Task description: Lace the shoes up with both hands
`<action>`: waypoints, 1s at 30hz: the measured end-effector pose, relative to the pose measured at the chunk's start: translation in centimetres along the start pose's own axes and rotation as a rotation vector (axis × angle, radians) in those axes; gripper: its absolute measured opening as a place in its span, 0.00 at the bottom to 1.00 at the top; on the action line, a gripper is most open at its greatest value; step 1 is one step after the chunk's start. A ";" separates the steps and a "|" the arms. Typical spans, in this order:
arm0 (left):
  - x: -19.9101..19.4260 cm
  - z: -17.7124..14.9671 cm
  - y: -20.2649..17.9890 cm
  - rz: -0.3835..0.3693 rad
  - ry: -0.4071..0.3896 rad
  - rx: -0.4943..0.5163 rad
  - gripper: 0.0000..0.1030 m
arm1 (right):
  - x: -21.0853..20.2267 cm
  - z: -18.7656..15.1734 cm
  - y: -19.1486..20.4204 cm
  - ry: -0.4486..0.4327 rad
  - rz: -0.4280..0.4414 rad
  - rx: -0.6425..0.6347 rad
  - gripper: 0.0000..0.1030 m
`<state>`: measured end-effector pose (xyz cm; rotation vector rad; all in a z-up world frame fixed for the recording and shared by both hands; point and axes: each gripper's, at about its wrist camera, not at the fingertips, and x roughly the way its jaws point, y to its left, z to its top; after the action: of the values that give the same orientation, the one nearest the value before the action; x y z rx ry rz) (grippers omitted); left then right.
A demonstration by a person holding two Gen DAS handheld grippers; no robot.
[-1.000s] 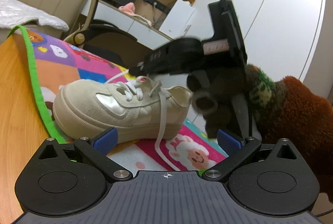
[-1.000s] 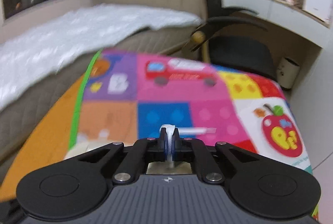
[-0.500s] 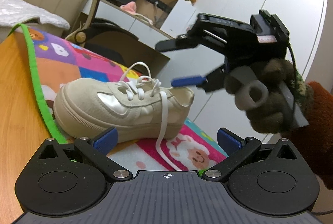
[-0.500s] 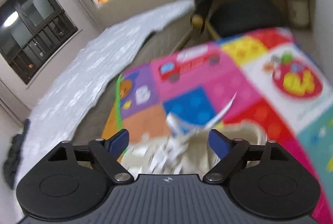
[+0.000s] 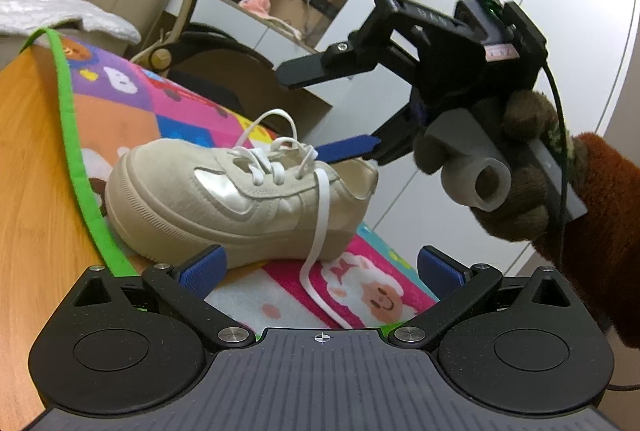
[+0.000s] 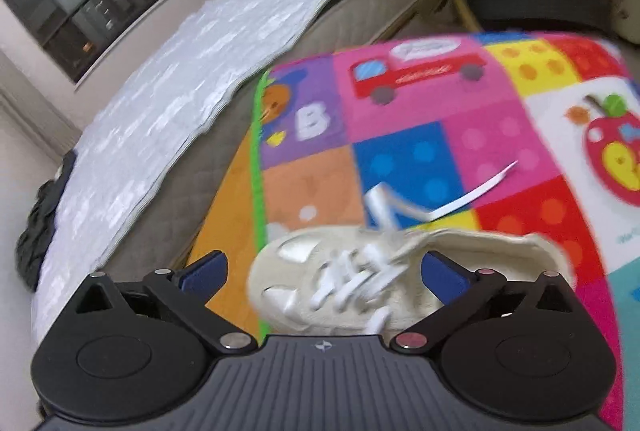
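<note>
Colourful patchwork play mat (image 5: 192,111) on the wooden surface (image 5: 36,167) carries the cream canvas sneaker (image 5: 224,195), white flat laces (image 5: 280,167) threaded but untied; right tool (image 5: 332,111) is opening, empty, left tool (image 5: 320,271) wide.

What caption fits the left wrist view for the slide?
Right gripper, jaws opening and empty, above a cream shoe on a colourful mat, one white lace hanging loose.

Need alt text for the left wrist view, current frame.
A cream platform shoe sits on a colourful play mat, one white lace end hanging down its side onto the mat. The right gripper, in a gloved hand, hovers above the shoe, jaws opening and empty. The left gripper is open in the foreground.
</note>
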<state>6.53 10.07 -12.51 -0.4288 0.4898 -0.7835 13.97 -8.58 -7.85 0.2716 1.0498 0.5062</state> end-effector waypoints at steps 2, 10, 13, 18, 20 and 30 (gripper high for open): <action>0.0 0.0 0.0 0.001 0.001 -0.004 1.00 | 1.2 0.1 0.0 0.053 -0.004 0.033 1.00; 0.1 0.0 0.3 0.007 0.000 -0.029 1.00 | -2.0 -1.2 -0.1 -0.021 0.305 0.154 1.00; 0.1 0.0 0.5 0.010 0.000 -0.046 1.00 | -3.1 -2.6 0.1 -0.052 0.197 0.129 1.00; 0.1 0.0 1.0 0.010 0.000 -0.087 1.00 | -7.3 -5.1 -0.5 -0.206 -0.008 0.004 1.00; -0.1 0.1 1.3 0.011 -0.012 -0.104 1.00 | -9.2 -6.4 -2.0 -0.292 -0.040 0.001 1.00; -0.7 2.1 3.9 0.045 0.023 -0.313 1.00 | -9.0 -14.0 -11.2 -0.521 -0.102 0.104 1.00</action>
<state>9.46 13.41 -12.71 -0.6972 0.6447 -0.6705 1.14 -23.17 -12.74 0.4137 0.5780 0.2654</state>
